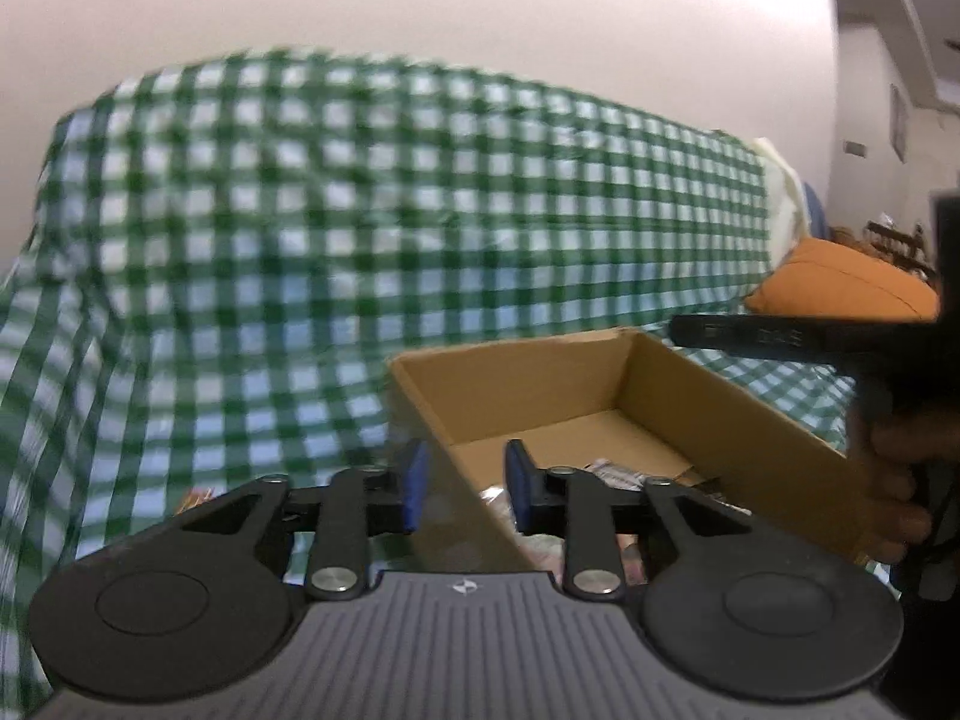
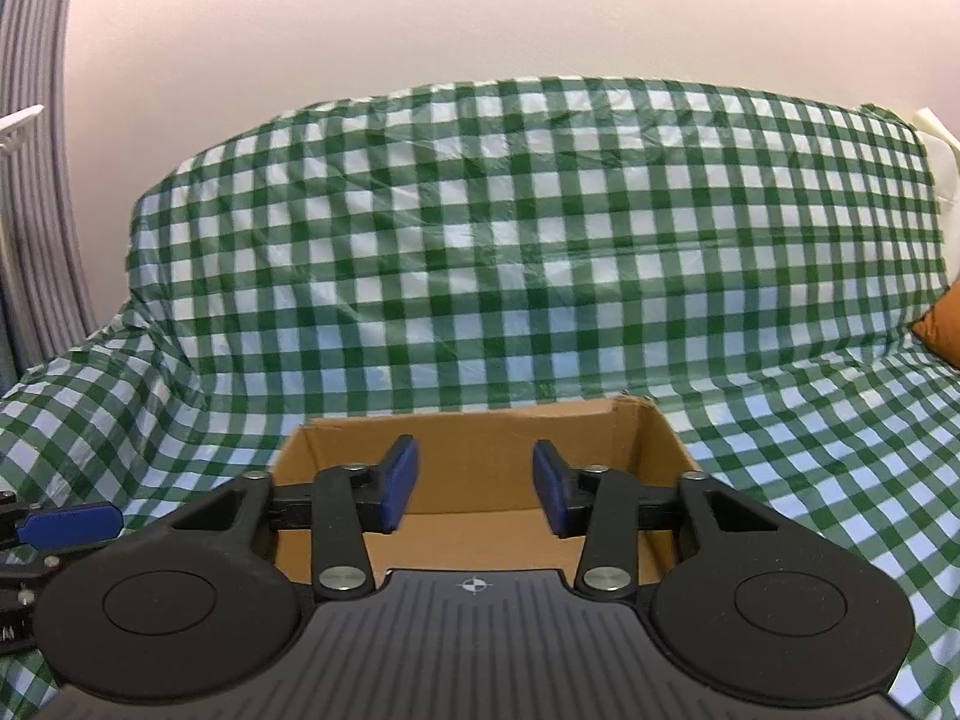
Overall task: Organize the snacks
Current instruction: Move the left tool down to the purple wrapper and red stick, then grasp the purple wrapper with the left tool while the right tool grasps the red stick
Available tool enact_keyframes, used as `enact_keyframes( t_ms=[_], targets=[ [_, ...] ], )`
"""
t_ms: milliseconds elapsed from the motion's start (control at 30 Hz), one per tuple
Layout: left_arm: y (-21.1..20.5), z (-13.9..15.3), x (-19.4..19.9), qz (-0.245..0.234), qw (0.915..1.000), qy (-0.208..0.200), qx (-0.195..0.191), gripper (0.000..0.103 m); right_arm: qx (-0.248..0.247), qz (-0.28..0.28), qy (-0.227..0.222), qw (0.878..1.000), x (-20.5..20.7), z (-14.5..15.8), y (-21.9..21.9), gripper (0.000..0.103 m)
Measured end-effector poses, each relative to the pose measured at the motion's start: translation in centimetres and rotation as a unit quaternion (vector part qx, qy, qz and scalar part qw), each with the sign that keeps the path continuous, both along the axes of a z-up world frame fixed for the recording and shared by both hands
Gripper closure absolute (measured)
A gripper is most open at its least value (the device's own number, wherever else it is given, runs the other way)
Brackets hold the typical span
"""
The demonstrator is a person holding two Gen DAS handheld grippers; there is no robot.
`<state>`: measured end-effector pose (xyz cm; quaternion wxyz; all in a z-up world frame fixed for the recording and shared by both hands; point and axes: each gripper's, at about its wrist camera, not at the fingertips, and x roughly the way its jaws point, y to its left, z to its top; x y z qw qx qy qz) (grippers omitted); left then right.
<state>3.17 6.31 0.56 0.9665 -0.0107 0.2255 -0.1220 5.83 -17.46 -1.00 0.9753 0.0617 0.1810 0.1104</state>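
Observation:
An open brown cardboard box [image 1: 738, 408] sits on a sofa covered with green-and-white checked cloth. Several snack packets [image 1: 618, 474] lie in its near part, partly hidden by my left gripper [image 1: 465, 492], which is open and empty over the box's near-left wall. In the right wrist view the same box [image 2: 480, 438] is straight ahead. My right gripper [image 2: 474, 492] is open and empty above its near edge. The left gripper's blue finger [image 2: 69, 522] shows at the far left there. An orange snack packet [image 1: 195, 498] peeks out on the cloth left of the box.
An orange cushion [image 1: 840, 288] lies on the sofa to the right, also at the right edge of the right wrist view [image 2: 942, 330]. The checked sofa back [image 2: 540, 240] rises behind the box. The right gripper's dark body and the hand holding it [image 1: 900, 480] stand beside the box's right wall.

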Motion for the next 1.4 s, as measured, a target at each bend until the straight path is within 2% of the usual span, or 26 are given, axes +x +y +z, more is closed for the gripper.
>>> enact_keyframes(
  t_ms=[67,167,233,300,333,433,500,533,567,600,633,700,733,800,867,933,1000,1033,1067,1100,1133,1200,1400],
  targets=[
    [2.5,0.9,1.1,0.039,0.9981,0.035,-0.031,0.092,-0.002,0.008,-0.005,1.000,-0.1,0.0,0.5,0.081],
    [7.2,3.6,3.2,0.089,0.9908,0.060,-0.083,0.096,0.001,0.021,-0.010,1.000,-0.3,0.2,1.2,0.085],
    [10.0,5.4,4.4,0.106,0.9872,0.043,-0.112,0.096,0.004,0.029,-0.013,0.999,-0.4,0.4,1.5,0.085],
    [11.8,6.1,5.4,0.131,0.9867,0.012,-0.096,0.096,0.003,0.036,-0.008,0.999,-0.2,0.3,1.9,0.085],
    [12.8,6.0,6.1,0.143,0.9854,0.011,-0.092,0.096,0.003,0.039,-0.005,0.999,-0.1,0.2,2.0,0.085],
    [14.4,3.8,7.7,0.135,0.9858,0.031,-0.095,0.096,-0.005,0.044,0.001,0.999,0.1,0.0,2.3,0.084],
    [14.5,1.0,7.7,0.133,0.9871,0.046,-0.077,0.096,-0.009,0.047,0.005,0.999,0.3,-0.2,2.4,0.084],
    [14.4,-0.8,7.7,0.134,0.9863,0.066,-0.069,0.095,-0.011,0.050,0.005,0.999,0.4,-0.3,2.5,0.084],
    [14.1,-2.6,9.1,0.146,0.9775,0.145,-0.045,0.095,-0.015,0.053,0.006,0.998,0.6,-0.4,2.6,0.084],
    [14.0,-3.7,9.9,0.153,0.9720,0.174,-0.036,0.095,-0.019,0.055,0.006,0.998,0.7,-0.4,2.8,0.084],
    [14.0,-4.3,10.6,0.151,0.9691,0.191,-0.041,0.095,-0.024,0.059,0.006,0.998,0.9,-0.5,3.0,0.084],
    [14.0,-5.4,11.8,0.124,0.9658,0.214,-0.079,0.091,-0.032,0.061,0.005,0.998,1.1,-0.6,3.5,0.084],
    [13.9,-5.8,12.2,0.115,0.9648,0.222,-0.082,0.090,-0.034,0.063,0.005,0.997,1.2,-0.7,3.6,0.084],
    [13.2,-6.6,12.9,0.119,0.9645,0.228,-0.060,0.079,-0.041,0.066,0.005,0.997,1.4,-0.8,4.1,0.084],
    [12.9,-7.5,13.4,0.114,0.9623,0.240,-0.059,0.071,-0.045,0.070,0.010,0.996,1.7,-0.9,4.6,0.084],
    [13.1,-8.3,13.8,0.111,0.9583,0.255,-0.064,0.071,-0.049,0.076,0.013,0.996,1.8,-1.1,4.9,0.084],
    [12.9,-9.2,14.0,0.112,0.9553,0.268,-0.053,0.071,-0.054,0.084,0.014,0.995,1.8,-1.3,5.4,0.084],
    [12.8,-9.5,14.0,0.113,0.9538,0.274,-0.049,0.071,-0.057,0.088,0.015,0.994,1.8,-1.3,5.7,0.084],
    [12.9,-9.7,13.8,0.114,0.9522,0.279,-0.048,0.077,-0.061,0.094,0.015,0.994,1.8,-1.4,6.0,0.084],
    [13.0,-9.8,13.8,0.113,0.9507,0.284,-0.048,0.088,-0.064,0.100,0.013,0.993,1.7,-1.4,6.2,0.084],
    [13.3,-9.9,13.6,0.115,0.9492,0.289,-0.048,0.090,-0.069,0.106,0.010,0.992,1.6,-1.4,6.5,0.084],
    [14.0,-9.4,13.3,0.122,0.9470,0.292,-0.054,0.093,-0.076,0.121,0.005,0.990,1.4,-1.4,7.0,0.084],
    [17.4,-7.4,10.7,0.149,0.9401,0.293,-0.091,0.094,-0.092,0.193,-0.003,0.977,0.4,-0.3,9.7,0.084]
  ],
)
